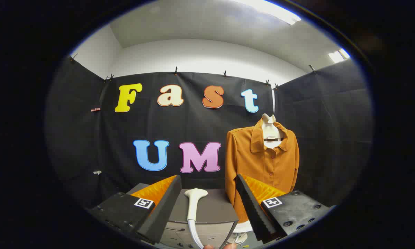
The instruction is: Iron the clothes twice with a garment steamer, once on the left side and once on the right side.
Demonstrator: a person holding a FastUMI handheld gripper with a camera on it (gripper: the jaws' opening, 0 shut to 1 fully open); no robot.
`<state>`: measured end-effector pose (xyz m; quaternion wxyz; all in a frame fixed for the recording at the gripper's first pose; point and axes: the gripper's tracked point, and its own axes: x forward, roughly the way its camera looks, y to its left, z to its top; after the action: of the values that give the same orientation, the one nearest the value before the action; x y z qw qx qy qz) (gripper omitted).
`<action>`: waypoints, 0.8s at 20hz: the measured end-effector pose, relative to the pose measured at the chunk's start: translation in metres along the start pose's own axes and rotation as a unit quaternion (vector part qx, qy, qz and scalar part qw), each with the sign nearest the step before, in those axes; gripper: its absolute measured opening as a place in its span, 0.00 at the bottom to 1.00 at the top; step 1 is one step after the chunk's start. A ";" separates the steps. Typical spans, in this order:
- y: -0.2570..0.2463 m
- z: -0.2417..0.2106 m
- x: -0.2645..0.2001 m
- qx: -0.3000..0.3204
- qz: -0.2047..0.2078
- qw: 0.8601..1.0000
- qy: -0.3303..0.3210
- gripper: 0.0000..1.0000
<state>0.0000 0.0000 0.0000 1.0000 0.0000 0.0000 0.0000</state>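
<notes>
My fingers are spread wide apart, released, with nothing pressed between them.

Between the fingers and a little beyond them lies the garment steamer: a white handheld head, its flared nozzle end pointing away from me, its narrower handle running back toward me. A white hose continues from the handle and curves down toward the bottom of the view. Neither finger touches the steamer; there is a clear gap on both sides, the left gap narrower than the right.

The steamer rests flat on top of a grey cabinet that serves as my bench. Drawer fronts with dark handles show below its top edge.

The clothes: an orange-brown shirt, buttoned down the front with collar open, hangs upright on a pale mannequin torso. It stands beyond my right finger and just to the right of the cabinet, in front of the black cloth wall. The shirt's lower hem is partly hidden behind my right finger. The pale base of the mannequin shows beneath the shirt.

Fingertips of a person's hand are just visible below, near the hose.

Steamer and shirt are apart, not touching.
</notes>
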 end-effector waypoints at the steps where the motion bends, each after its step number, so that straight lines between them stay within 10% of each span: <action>1: -0.002 0.000 0.000 0.001 -0.002 1.000 -0.001 0.98; 16: -0.006 -0.001 0.000 -0.001 -0.011 1.000 0.005 0.98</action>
<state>-0.0005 -0.0058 -0.0007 0.9999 -0.0007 0.0054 -0.0113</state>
